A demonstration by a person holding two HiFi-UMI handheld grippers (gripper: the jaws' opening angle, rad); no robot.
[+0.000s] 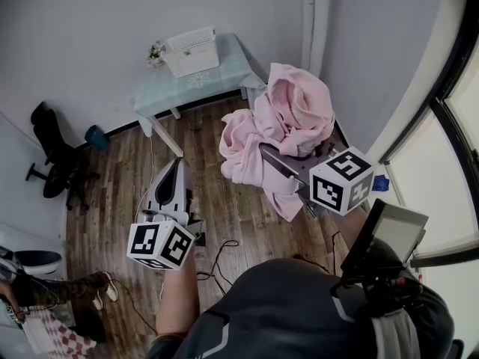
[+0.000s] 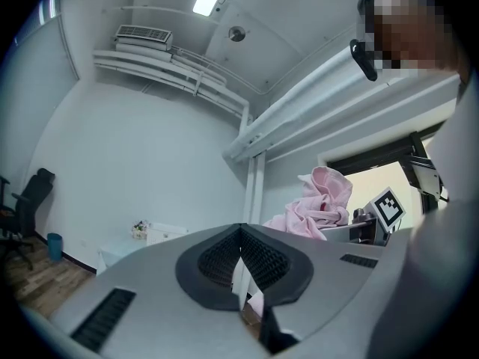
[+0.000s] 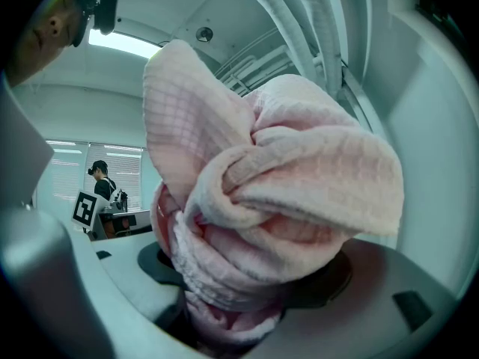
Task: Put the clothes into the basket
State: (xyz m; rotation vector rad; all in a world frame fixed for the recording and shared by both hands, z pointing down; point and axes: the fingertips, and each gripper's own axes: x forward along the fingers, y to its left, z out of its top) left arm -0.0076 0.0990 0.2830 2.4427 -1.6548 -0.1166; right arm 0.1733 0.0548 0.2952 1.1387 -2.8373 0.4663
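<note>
So the right gripper [image 1: 273, 157] has its jaws spread wide around a fat wad of pink clothes [image 3: 284, 200]; soft waffle-weave fabric, all twisted and bunched, spilling over centre-right of the head view; the left gripper [image 2: 241, 264] is pinched together on nothing, ribbed dark pads meeting; the white slatted basket [image 1: 191, 51] sits upper middle on a pale blue table [image 1: 224, 73], well apart from the bundle.

The clothes [image 1: 288, 118] are wedged between the jaws of the right gripper [image 1: 278, 161], heaped over and ahead of them. The basket [image 1: 191, 51] stands on the table [image 1: 161, 92], well ahead of the left gripper [image 1: 177, 172] jaws.
</note>
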